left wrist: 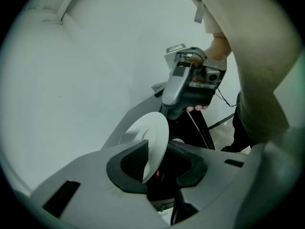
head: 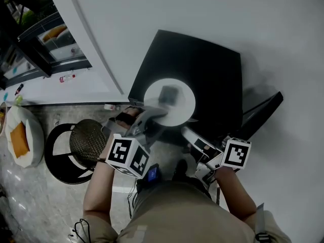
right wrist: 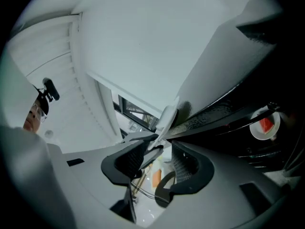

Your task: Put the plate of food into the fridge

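The left gripper [head: 152, 118] has its jaws closed on the near rim of the white plate [head: 178, 110]. Just right of it, the right gripper [head: 187, 133] has its jaws wide apart, gripping nothing. Blurred food [head: 169, 92] sits on the plate, which is over the black fridge [head: 212, 65].

Round mesh stool [head: 87, 142] on marbled floor [head: 30, 196], near white dish [head: 34, 135] with orange food.

Smooth, glossy white plate [left wrist: 151, 137] gripped between the left gripper's [left wrist: 159, 159] black ribbed pads [left wrist: 129, 163]; its shell is matt grey plastic. Floor [head: 30, 196] beneath gleams like polished stone.
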A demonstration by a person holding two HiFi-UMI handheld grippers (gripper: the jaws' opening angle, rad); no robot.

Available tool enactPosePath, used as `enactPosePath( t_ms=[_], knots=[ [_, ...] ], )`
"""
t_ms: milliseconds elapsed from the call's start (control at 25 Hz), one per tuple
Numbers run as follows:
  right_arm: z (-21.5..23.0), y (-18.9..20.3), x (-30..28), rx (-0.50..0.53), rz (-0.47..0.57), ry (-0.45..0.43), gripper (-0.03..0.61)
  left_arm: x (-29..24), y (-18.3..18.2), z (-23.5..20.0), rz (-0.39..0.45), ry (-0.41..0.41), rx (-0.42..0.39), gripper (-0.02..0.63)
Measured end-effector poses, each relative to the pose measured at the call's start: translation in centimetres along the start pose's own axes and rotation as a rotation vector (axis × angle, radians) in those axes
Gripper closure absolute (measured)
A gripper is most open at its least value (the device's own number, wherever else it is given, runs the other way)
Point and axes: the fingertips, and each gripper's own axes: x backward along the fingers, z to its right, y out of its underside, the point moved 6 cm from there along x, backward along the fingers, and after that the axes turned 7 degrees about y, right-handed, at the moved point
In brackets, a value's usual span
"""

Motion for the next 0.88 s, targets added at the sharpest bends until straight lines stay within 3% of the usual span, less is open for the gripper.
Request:
enactPosePath(
  t_ms=[640, 880],
  knots=[
    [-0.5, 0.3, -2.0, -0.068, 0.011, 0.023, 0.442, 1.8, -1.2, 2.5, 0.067, 0.017, -0.047, 0.526],
    [-0.5, 0.9, -1.9, -0.152, 0.014, 0.012, 0.468, 2.2, -1.2, 2.9, 0.072, 0.02, -0.062, 0.528]
  ],
)
